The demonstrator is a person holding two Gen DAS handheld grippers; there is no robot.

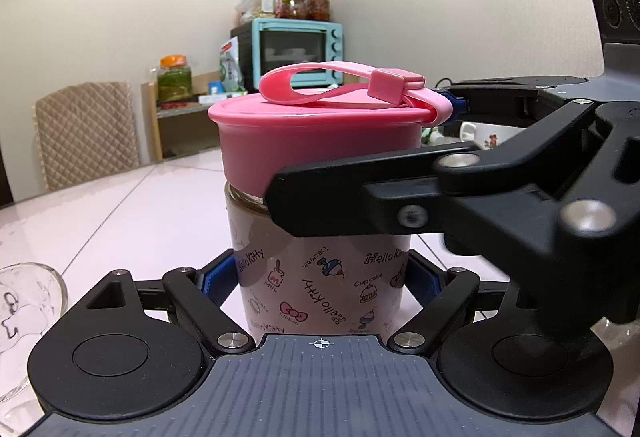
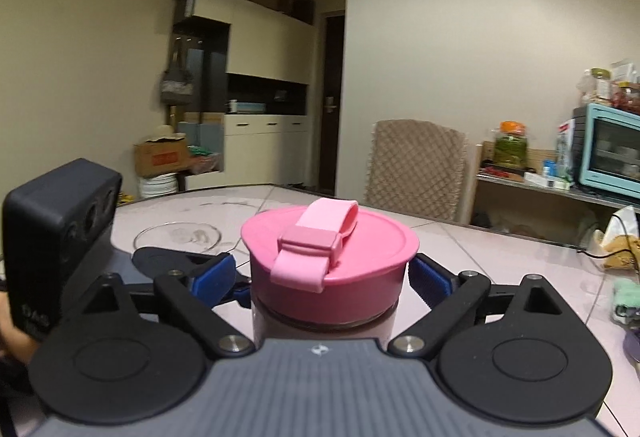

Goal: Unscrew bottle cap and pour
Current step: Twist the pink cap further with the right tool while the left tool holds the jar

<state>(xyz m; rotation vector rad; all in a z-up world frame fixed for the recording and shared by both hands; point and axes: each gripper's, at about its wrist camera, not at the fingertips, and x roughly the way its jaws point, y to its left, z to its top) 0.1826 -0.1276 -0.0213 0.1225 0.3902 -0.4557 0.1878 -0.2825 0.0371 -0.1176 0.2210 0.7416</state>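
Observation:
A Hello Kitty bottle [image 1: 320,277] with a pink screw cap [image 1: 316,141] and a pink strap stands upright on the table. My left gripper [image 1: 322,277] is shut on the bottle's body, its blue pads against both sides. My right gripper [image 2: 324,277] reaches in from the right in the left wrist view and straddles the pink cap [image 2: 328,257]. A narrow gap shows between each blue pad [image 2: 430,279] and the cap, so the jaws stand open. The bottle's contents are hidden.
A clear glass [image 1: 24,301] stands at the left; it also shows in the right wrist view [image 2: 178,235]. A white mug [image 1: 484,135] sits behind the right gripper. A padded chair [image 2: 416,169], a teal oven [image 1: 300,51] and jars stand beyond the pale tiled table [image 1: 132,213].

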